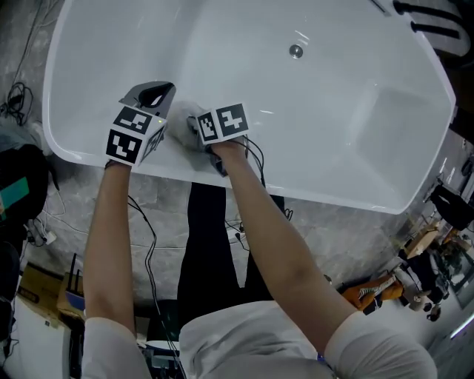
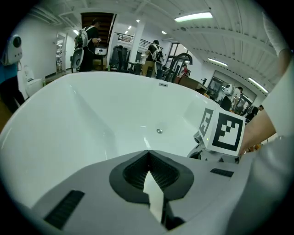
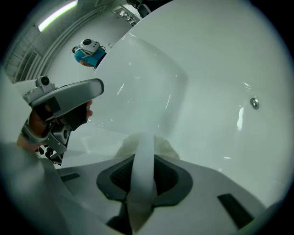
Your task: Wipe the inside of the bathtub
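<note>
The white bathtub point(image 1: 296, 194) fills the top of the head view, its drain point(image 1: 295, 51) at the far side. My right gripper point(image 1: 194, 126) is just inside the near wall, shut on a pale cloth point(image 1: 184, 117) pressed against the tub. In the right gripper view the cloth point(image 3: 161, 146) bunches beyond the jaws and a white strip of it runs between them point(image 3: 142, 158). My left gripper point(image 1: 157, 92) hovers beside it to the left, over the near rim, shut with nothing held point(image 2: 148, 153). The drain point(image 2: 159, 131) lies ahead of it.
Cables and boxes point(image 1: 44, 281) lie on the floor at the left, tools point(image 1: 385, 289) at the right. A dark fixture point(image 1: 437, 18) sits at the tub's far right corner. People and gym equipment point(image 2: 154, 57) stand beyond the tub, with a toilet point(image 2: 32, 82) at the left.
</note>
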{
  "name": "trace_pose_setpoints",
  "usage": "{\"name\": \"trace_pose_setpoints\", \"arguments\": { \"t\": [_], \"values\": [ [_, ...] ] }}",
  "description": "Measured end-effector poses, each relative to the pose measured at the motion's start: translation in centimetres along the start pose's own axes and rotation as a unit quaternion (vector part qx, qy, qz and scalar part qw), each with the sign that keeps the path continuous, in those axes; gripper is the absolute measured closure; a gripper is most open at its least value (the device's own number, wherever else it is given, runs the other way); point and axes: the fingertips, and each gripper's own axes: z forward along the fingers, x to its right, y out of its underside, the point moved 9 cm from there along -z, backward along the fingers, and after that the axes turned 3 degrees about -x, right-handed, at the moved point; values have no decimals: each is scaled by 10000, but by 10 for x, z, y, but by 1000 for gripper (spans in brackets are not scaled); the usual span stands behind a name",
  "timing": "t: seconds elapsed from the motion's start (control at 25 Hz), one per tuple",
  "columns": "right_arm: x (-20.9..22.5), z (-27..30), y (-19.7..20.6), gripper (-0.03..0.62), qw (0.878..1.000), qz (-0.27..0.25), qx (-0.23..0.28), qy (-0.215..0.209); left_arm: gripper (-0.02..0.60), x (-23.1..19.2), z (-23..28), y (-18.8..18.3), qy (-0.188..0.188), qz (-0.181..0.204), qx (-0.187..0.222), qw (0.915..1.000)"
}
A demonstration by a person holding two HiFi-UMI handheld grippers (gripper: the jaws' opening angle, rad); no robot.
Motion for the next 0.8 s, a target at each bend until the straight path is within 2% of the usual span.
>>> {"name": "trace_pose_setpoints", "arguments": {
  "t": [0.4, 0.8],
  "values": [
    [33, -27, 22, 499, 9996, 244, -5, 168, 571, 42, 31, 0, 389, 191, -296, 9986],
    [76, -61, 53, 499, 9978, 549, -20, 375, 571, 87, 58, -20, 661, 371, -316, 9966]
  ]
}}
